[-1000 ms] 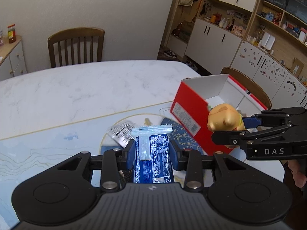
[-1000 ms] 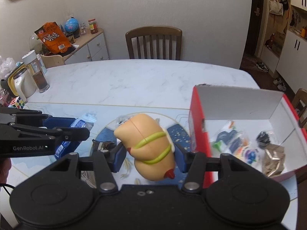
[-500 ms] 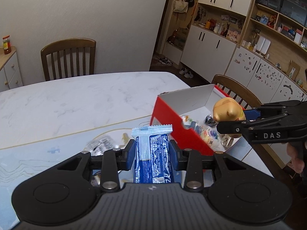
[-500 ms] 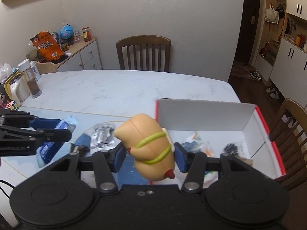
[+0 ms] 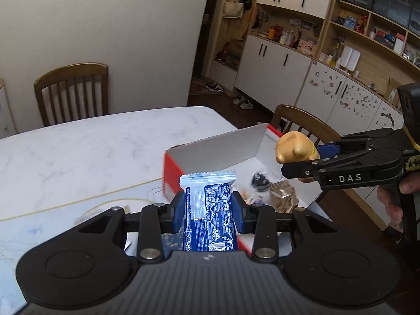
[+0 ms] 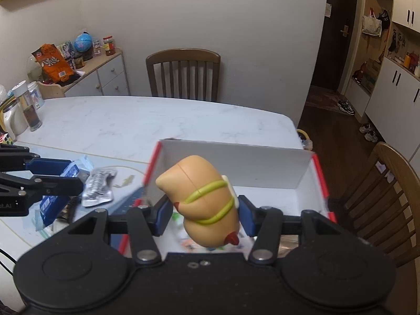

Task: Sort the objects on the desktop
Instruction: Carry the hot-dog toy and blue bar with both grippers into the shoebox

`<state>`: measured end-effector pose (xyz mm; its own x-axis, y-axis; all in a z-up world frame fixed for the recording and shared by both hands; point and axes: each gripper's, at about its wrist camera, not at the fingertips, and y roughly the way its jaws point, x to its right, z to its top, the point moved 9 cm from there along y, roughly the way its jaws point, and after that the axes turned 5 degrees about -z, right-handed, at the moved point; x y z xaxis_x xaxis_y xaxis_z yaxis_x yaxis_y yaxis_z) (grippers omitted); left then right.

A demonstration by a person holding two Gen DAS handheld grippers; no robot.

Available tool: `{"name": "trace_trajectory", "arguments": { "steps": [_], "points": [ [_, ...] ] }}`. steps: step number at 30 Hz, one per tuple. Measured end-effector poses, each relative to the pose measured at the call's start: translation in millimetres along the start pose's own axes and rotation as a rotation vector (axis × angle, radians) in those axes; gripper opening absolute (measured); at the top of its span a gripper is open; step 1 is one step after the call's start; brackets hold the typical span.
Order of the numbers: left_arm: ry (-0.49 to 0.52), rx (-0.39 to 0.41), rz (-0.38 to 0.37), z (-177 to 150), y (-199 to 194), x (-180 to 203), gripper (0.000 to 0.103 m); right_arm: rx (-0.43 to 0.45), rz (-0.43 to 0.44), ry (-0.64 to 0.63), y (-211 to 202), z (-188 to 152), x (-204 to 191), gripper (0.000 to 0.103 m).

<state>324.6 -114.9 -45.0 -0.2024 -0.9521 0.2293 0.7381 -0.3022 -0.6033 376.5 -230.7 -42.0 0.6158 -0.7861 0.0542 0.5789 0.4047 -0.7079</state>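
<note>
Left claw: the left gripper (image 5: pixel 208 207) is clamped on a blue packet (image 5: pixel 208 220), its blue pads pressing the packet's two long sides; the crimped white end of the packet sticks out past the fingertips.
Left claw, seen from the other side: the left gripper (image 6: pixel 61 174) reaches in from the left edge of the right wrist view, with the blue packet (image 6: pixel 56 197) between its fingers, above the table.
Right claw: the right gripper (image 6: pixel 203 214) is clamped on a toy hot dog (image 6: pixel 203 199), a tan bun with yellow-green stripes and a red tip; the toy stands tilted between the pads.
Right claw, seen from the left wrist view: the right gripper (image 5: pixel 302 157) comes in from the right, the toy hot dog (image 5: pixel 295 148) at its tip, over the far part of the box.
Hand: a hand (image 5: pixel 393 199) grips the right gripper's handle at the right edge.
Box: a red box (image 6: pixel 319 173) with white inner walls sits open on the table; small wrapped items (image 5: pixel 273 191) lie inside, blurred.
Table: a white marble table (image 6: pixel 131 120) carries the box.
Loose item: a silver foil packet (image 6: pixel 98 187) lies on the table just left of the box.
Chairs: one wooden chair (image 6: pixel 183 74) stands at the far side, another chair (image 6: pixel 393 183) to the right of the box.
</note>
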Motion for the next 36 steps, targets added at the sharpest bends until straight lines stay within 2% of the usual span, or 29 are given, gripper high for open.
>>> {"name": "trace_trajectory", "arguments": {
  "steps": [10, 19, 28, 36],
  "points": [
    [0.053, -0.03, -0.031, 18, 43, 35, 0.036, -0.036, -0.017, 0.007, 18, -3, 49, 0.052],
    [0.076, -0.08, -0.027, 21, 85, 43, 0.036, -0.077, -0.026, 0.011, 43, -11, 71, 0.052],
    [0.081, -0.127, -0.003, 27, 122, 37, 0.036, -0.106, -0.029, -0.005, 78, 2, 83, 0.052],
    [0.098, -0.19, 0.023, 19, 153, 26, 0.036, -0.168, -0.034, -0.05, 118, -2, 81, 0.052]
  ]
}}
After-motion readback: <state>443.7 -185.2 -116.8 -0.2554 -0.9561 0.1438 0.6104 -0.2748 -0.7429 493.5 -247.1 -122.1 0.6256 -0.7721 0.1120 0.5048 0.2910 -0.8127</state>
